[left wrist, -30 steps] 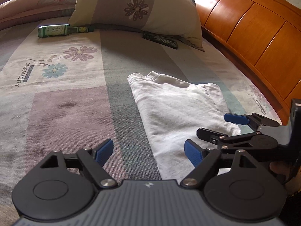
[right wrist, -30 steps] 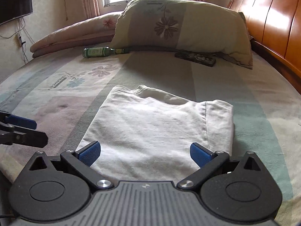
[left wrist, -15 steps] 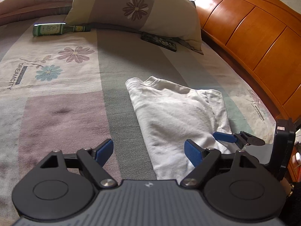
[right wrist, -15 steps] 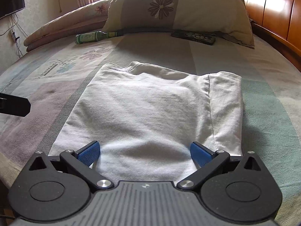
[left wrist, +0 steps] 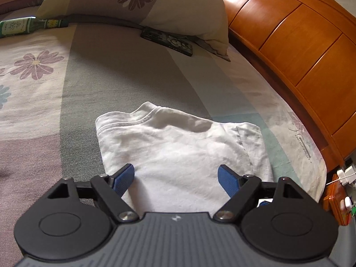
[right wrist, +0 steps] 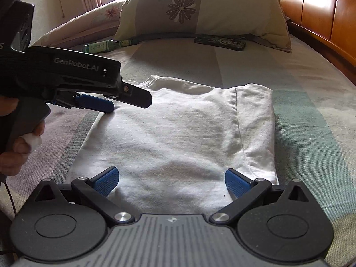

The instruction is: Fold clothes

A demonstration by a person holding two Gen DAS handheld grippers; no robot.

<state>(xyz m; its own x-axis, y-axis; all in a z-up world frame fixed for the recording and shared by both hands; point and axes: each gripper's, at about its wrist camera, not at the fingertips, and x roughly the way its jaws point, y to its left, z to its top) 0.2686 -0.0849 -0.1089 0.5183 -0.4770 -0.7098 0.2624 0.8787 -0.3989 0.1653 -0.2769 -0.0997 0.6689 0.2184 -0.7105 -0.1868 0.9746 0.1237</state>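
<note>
1. A white T-shirt (right wrist: 178, 133) lay partly folded on the bed (right wrist: 311, 111), its collar toward the pillow (right wrist: 200, 9) and one sleeve turned in along the side nearer the wooden headboard (left wrist: 300, 44).
2. The left gripper (left wrist: 176, 175) stood over the shirt's near end with its jaws wide apart and nothing between them; the blue pads (left wrist: 123, 176) were above the cloth.
3. In the right wrist view the left gripper (right wrist: 124, 102) came in from the left, at the shirt's left edge near the collar, and a hand (right wrist: 15, 146) held its grip.
4. The right gripper (right wrist: 172, 179) was over the shirt's near hem, its jaws also wide apart and not clamped on the cloth.
5. A green bottle (left wrist: 24, 25) and a dark flat case with a cartoon print (left wrist: 168, 41) lay beside the pillow, well apart from the shirt.
</note>
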